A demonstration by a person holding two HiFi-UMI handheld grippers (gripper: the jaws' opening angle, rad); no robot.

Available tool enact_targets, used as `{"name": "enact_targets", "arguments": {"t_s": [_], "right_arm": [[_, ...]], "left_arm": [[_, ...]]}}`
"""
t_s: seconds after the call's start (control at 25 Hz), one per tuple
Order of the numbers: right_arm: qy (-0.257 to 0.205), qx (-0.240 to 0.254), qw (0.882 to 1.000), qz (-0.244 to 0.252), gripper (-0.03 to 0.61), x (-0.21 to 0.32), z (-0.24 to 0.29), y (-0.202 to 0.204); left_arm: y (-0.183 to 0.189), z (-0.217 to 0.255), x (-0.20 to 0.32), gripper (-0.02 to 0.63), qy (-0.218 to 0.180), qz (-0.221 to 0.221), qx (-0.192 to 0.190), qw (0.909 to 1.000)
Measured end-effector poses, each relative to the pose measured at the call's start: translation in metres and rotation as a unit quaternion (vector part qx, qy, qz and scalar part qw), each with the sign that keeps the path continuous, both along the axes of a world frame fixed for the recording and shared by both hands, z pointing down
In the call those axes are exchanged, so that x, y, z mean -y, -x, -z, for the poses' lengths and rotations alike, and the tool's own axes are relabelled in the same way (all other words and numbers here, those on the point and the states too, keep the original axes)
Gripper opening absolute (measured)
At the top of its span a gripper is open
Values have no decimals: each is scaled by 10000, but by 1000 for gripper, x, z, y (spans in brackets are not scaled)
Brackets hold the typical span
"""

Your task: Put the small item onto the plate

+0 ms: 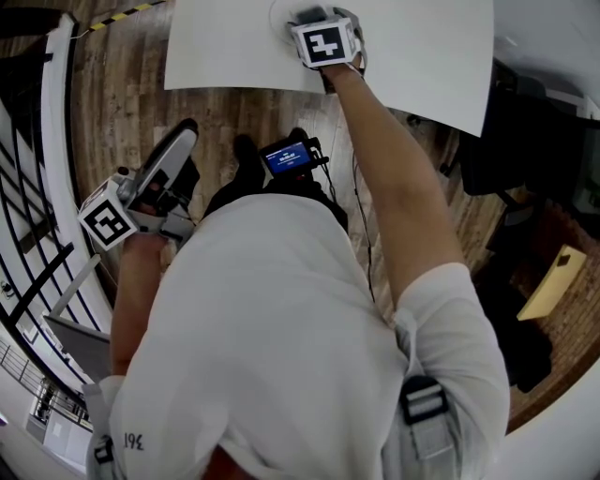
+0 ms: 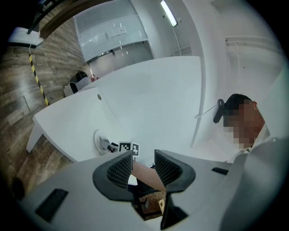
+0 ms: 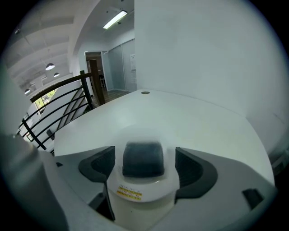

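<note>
On the white table point(image 1: 422, 56) lies a round white plate point(image 1: 278, 21), also seen small in the left gripper view point(image 2: 98, 140). My right gripper point(image 1: 305, 17) reaches over it, its marker cube on top. Between its jaws stands the small item point(image 3: 142, 189), a white round body with a yellow label and a dark grey top. The right gripper point(image 3: 145, 158) stands wide open around it, pads beside the item. My left gripper point(image 1: 183, 141) hangs off the table by the person's left side. It is open point(image 2: 143, 164) with nothing between its pads.
A black railing point(image 1: 28, 216) runs along the left over the wood floor. A small device with a blue screen point(image 1: 288, 157) stands below the table's near edge. Dark furniture and a yellow board point(image 1: 553, 281) sit at the right.
</note>
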State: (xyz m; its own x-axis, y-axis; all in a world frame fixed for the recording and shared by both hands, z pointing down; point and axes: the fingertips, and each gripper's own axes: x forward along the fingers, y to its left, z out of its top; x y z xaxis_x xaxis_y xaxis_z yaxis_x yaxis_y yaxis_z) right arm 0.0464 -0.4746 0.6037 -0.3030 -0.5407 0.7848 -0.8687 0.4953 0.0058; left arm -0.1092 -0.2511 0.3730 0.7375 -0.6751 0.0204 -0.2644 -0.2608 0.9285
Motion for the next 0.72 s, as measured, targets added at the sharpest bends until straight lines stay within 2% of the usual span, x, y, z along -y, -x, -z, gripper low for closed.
{"name": "enact_targets", "arguments": {"t_s": [0.16, 0.32, 0.44, 0.72], "right_arm": [[194, -2, 9990, -395, 397, -10, 8, -17], [-176, 730, 9953, -619, 397, -7, 39, -11], [-213, 1189, 9897, -773, 387, -18, 60, -12], [-231, 1969, 9755, -953, 67, -46, 100, -21]], "left_arm": [[-5, 3, 0, 153, -49, -97, -87, 9999], [-7, 6, 0, 153, -136, -236, -146, 9995], [-10, 9, 0, 153, -172, -317, -200, 9992], [-18, 14, 0, 153, -238, -555, -313, 9977]]}}
